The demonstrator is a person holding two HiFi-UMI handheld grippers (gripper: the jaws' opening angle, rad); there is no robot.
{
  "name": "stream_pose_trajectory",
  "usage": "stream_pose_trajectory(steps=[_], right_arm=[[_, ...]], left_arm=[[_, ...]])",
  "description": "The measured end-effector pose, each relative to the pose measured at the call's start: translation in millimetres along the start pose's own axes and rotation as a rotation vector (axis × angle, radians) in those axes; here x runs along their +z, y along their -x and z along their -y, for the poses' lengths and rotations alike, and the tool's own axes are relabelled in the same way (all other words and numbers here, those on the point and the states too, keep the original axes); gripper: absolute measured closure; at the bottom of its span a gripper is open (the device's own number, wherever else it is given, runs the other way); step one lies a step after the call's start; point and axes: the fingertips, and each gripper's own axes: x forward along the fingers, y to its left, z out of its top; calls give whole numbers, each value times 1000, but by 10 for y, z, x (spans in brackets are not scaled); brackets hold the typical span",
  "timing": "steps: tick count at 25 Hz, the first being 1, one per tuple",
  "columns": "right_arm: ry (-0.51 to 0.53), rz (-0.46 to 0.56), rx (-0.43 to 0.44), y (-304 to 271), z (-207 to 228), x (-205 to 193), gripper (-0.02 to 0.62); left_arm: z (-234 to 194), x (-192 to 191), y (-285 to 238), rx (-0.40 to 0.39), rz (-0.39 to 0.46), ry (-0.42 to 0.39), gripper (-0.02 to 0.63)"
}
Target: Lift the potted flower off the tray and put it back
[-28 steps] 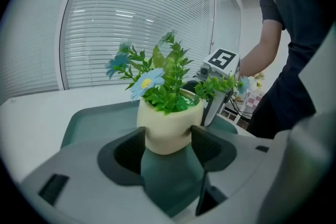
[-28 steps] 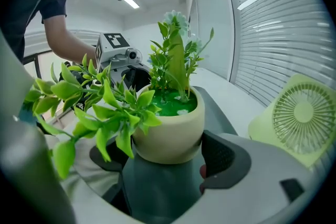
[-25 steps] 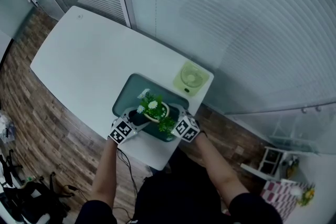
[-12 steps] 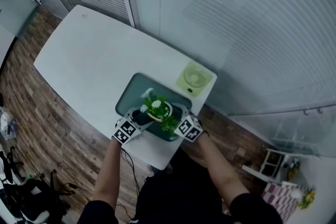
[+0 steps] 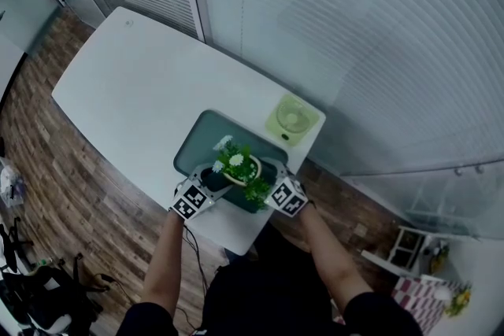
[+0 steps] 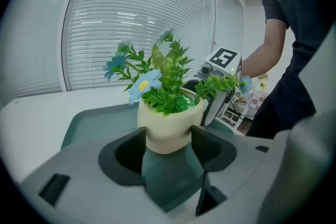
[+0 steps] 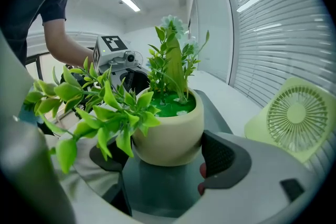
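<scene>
A cream pot holding a green plant with pale blue and white flowers (image 5: 239, 168) stands at the near end of the dark green tray (image 5: 206, 139). The left gripper (image 5: 213, 181) comes at it from the left and the right gripper (image 5: 266, 181) from the right. In the left gripper view the pot (image 6: 169, 122) sits between both dark jaws, which press on its sides; that gripper (image 6: 168, 145) is shut on it. In the right gripper view the pot (image 7: 170, 131) fills the gap of the right gripper (image 7: 164, 159); leaves hide the left jaw. Whether the pot's base touches the tray I cannot tell.
A light green desk fan (image 5: 291, 118) lies on the white table (image 5: 134, 90) just past the tray's far right corner, also close in the right gripper view as the fan (image 7: 294, 118). The table's near edge (image 5: 228, 244) is right behind the grippers. Glass walls with blinds run along the far side.
The pot and both grippers keep their place at the tray's near end. Only the head camera has drifted a little.
</scene>
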Motion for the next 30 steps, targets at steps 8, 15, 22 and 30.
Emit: stream_pose_trajectory(steps=[8,15,22,30], right_arm=[[25,40,-15,200,30,94,212],[30,72,-37,352,-53,239,212],[58,97,-45,463,-175,425,212],[66,139,-46,597,-372,621,212]], left_arm=[[72,222,64,15,54,-22,339],[148,364,218,16,96,-43,339],[225,466,441,49,125,-52,339],[361,568,719,87,178,-72,339]])
